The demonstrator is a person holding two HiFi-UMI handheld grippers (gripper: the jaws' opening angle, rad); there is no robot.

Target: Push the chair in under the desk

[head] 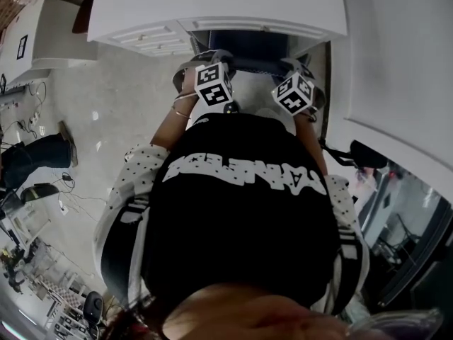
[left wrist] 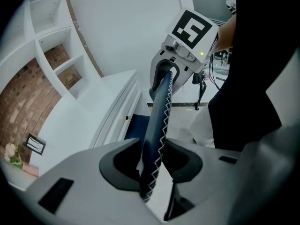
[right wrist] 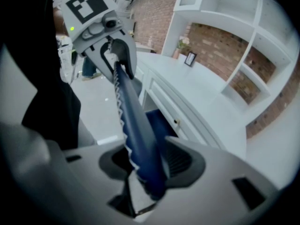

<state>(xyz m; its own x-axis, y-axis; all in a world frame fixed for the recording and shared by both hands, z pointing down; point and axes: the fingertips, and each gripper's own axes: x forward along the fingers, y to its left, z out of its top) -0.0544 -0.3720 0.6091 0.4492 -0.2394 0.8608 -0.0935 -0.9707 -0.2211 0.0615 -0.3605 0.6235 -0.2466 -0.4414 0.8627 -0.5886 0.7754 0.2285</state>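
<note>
The chair [head: 248, 46] is dark blue and stands partly under the white desk [head: 212, 6]. Its back's top rim, blue with white zigzag stitching, runs between both grippers. In the left gripper view the rim [left wrist: 158, 121] passes through my left gripper [left wrist: 152, 165], whose pads press on it from both sides. In the right gripper view the same rim [right wrist: 133, 125] sits clamped in my right gripper [right wrist: 145, 165]. From the head view, the left gripper [head: 202, 66] and right gripper [head: 301, 73] hold the rim side by side, close to the desk's edge.
The desk's drawer front [left wrist: 117, 114] faces the chair. White shelves on a brick wall [right wrist: 225, 41] stand behind the desk, with a small picture frame [right wrist: 190, 58] on top. Cables and a dark bag [head: 35, 158] lie on the floor at the left. A second white surface [head: 403, 69] stands to the right.
</note>
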